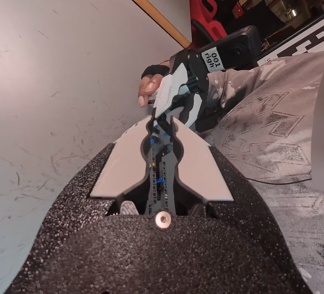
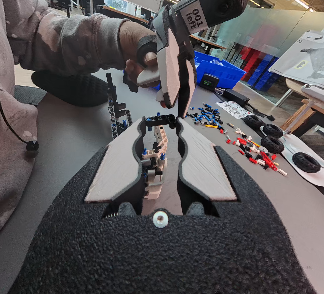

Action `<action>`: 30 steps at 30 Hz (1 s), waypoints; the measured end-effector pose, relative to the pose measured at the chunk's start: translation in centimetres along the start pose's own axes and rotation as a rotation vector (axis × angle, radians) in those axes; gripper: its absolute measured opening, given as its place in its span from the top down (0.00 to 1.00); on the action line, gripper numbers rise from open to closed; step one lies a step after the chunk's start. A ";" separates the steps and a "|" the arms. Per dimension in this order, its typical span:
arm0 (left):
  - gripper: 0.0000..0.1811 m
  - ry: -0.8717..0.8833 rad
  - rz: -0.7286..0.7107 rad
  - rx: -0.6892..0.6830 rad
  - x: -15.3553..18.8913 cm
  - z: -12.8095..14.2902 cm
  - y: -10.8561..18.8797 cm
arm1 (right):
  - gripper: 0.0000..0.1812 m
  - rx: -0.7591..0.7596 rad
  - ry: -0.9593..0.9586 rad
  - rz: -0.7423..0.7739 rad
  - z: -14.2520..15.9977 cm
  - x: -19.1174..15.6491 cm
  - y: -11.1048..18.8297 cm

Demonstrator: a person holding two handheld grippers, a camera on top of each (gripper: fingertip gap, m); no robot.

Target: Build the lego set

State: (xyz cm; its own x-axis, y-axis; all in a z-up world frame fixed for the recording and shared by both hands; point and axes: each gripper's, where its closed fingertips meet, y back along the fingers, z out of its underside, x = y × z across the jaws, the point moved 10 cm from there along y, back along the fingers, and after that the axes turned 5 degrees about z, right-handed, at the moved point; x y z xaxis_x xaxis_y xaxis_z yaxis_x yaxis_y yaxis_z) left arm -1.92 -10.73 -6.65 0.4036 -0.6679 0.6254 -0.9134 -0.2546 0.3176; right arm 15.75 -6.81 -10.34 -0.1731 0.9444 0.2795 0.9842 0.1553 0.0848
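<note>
My right gripper (image 2: 160, 119) is shut on a black L-shaped beam (image 2: 163, 118), which spans the gap between its tips. Under the beam, between the fingers, is a white and grey sub-assembly (image 2: 158, 155) with blue pins. It seems joined to the beam. My left gripper (image 2: 175, 111) points down from above, its tips right at the beam. In the left wrist view my left gripper (image 1: 161, 118) has its jaws a little apart with nothing clearly gripped, and the right gripper (image 1: 168, 114) meets it tip to tip. A dark grey beam frame (image 2: 114, 115) stands on the table to the left. It also shows through the finger gap in the left wrist view (image 1: 158, 180).
On the grey table (image 2: 70, 145), loose blue and black pins (image 2: 208, 115) and red and white parts (image 2: 252, 150) lie to the right. Beyond them are several black tyres (image 2: 272, 144), a printed sheet (image 2: 231, 109), a blue bin (image 2: 220, 73) and a propped instruction booklet (image 2: 301, 57). Less than 4 cm separates the two grippers' tips.
</note>
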 end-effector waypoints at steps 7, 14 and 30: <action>0.89 0.067 0.058 0.042 -0.5 -0.4 -0.1 | 0.82 0.050 0.035 0.066 -0.7 0.3 0.3; 1.00 0.063 0.022 0.017 -0.8 -0.1 -0.6 | 0.82 0.030 0.018 0.061 -0.5 0.4 0.2; 0.88 0.269 0.302 0.107 -1.2 -0.4 -0.9 | 0.83 0.183 -0.011 0.049 -1.9 0.9 1.1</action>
State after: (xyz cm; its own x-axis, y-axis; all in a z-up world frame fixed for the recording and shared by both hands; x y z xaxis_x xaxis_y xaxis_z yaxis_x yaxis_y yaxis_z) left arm -1.60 -9.37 -7.40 0.1035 -0.5211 0.8472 -0.9874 -0.1565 0.0244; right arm 16.59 -6.33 -8.22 -0.1256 0.9551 0.2683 0.9819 0.1584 -0.1041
